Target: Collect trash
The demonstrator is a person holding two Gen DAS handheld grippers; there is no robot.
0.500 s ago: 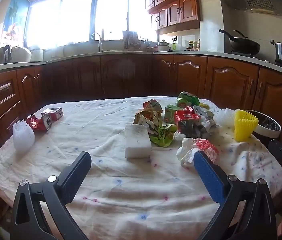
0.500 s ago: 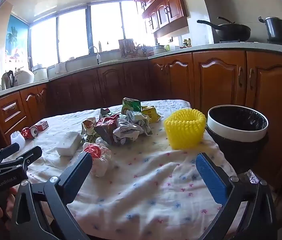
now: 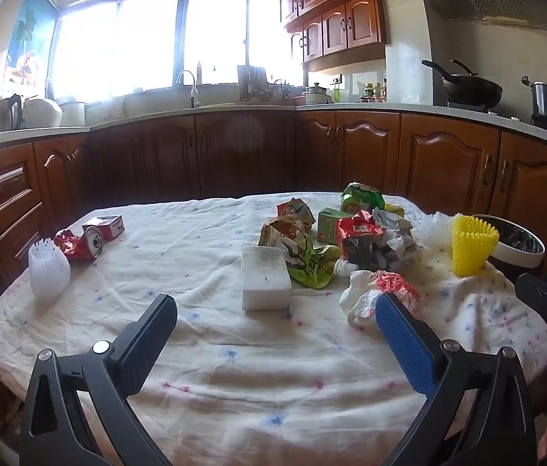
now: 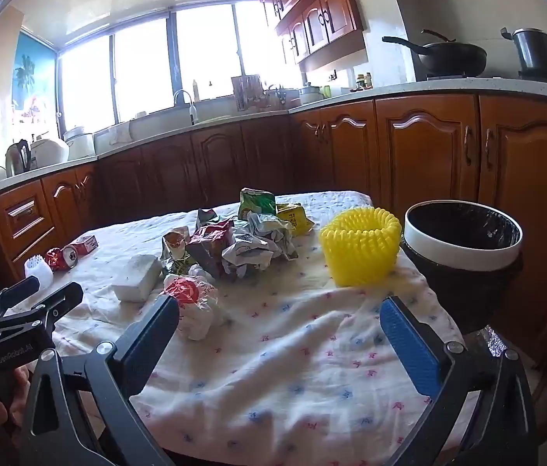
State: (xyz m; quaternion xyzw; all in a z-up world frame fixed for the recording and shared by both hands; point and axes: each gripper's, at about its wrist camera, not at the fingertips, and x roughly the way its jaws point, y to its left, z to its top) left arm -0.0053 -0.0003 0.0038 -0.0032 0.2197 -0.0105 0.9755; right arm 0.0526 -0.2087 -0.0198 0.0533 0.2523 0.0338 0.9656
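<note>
Crumpled wrappers lie heaped on a kitchen table as two hand-held grippers hover released above its cloth.

Seen from the left wrist, the left gripper fills the bottom of the frame with its jaws spread wide and nothing between them; the wrapper heap sits right of centre, a white foam block just left of it and a balled white-and-red wrapper below it. A crushed red can and a small carton lie at mid left, well apart from the heap, near a white foam net. From the right wrist, the right gripper also gapes empty at the bottom; a yellow foam net stands right of centre, beside the black-lined bin at the table's right edge.
</note>
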